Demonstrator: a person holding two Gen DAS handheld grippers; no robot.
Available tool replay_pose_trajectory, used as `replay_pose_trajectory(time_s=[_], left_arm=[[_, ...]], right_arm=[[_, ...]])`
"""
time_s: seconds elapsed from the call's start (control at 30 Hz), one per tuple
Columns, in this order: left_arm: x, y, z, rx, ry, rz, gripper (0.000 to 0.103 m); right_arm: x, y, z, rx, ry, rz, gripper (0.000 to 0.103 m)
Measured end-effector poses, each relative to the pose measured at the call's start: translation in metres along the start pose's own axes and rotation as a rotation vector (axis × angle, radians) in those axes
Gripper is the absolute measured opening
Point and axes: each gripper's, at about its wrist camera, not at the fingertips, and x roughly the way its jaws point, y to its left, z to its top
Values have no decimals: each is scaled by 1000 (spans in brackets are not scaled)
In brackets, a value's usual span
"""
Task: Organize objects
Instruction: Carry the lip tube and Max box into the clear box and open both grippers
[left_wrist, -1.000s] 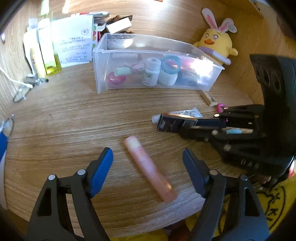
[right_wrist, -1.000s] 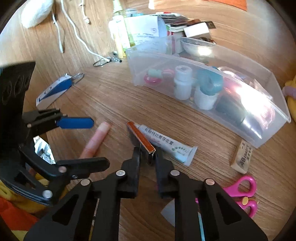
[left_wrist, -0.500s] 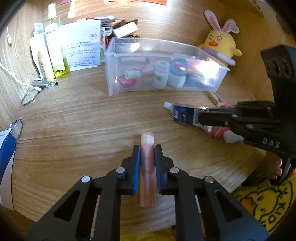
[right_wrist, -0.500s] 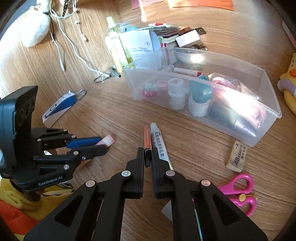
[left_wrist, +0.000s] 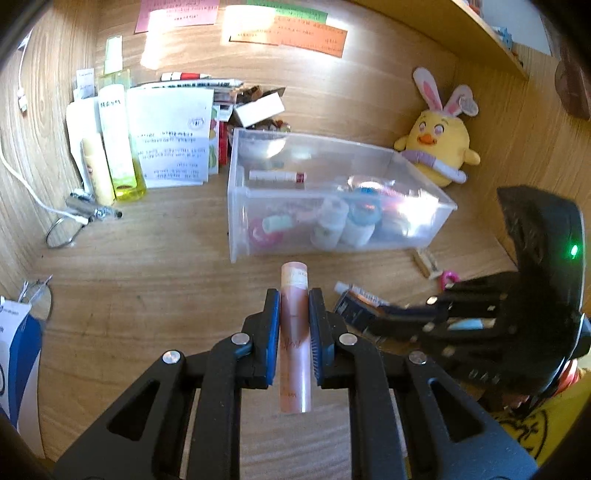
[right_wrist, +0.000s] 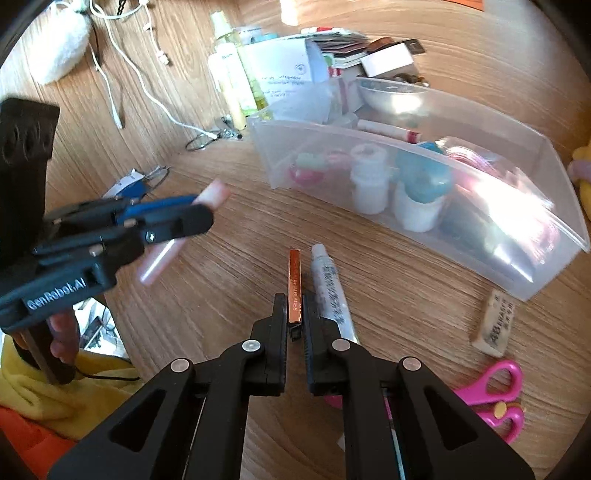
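Above the wooden desk (left_wrist: 129, 280), left jaws grip a pink tube (left_wrist: 293, 332); right jaws clamp a copper box (right_wrist: 294, 288).

- The left wrist view looks forward and down along its tongs (left_wrist: 294, 314) from close above the wooden surface (left_wrist: 140, 295), facing the clear plastic storage bin (left_wrist: 332, 199).
- The right wrist view looks along its own tongs (right_wrist: 295, 314) from further right, facing the bin (right_wrist: 424, 177) obliquely.
- Both views share the bin, the surface and the white printed paper sheet (left_wrist: 170, 140) (right_wrist: 284, 70); each sees the other tongs.
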Motion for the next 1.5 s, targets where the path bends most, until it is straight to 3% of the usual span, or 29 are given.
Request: replay_pose_trajectory(time_s=[0.23, 0.77, 1.03, 1.27, 1.5], left_arm=[[3, 7, 18, -15, -35, -24, 14], [3, 20, 75, -59, -117, -136, 14], [36, 22, 96, -80, -45, -184, 14], [68, 27, 100, -107, 38, -192, 14], [67, 25, 101, -108, 36, -174, 15]], right_arm=[[14, 3, 8, -9, 21, -19, 7], [-51, -10, 48, 49, -207, -50, 7], [-74, -39, 72, 108, -306, -179, 7], [-59, -52, 79, 107, -279, -277, 7], [-52, -60, 76, 108, -237, -290, 8]])
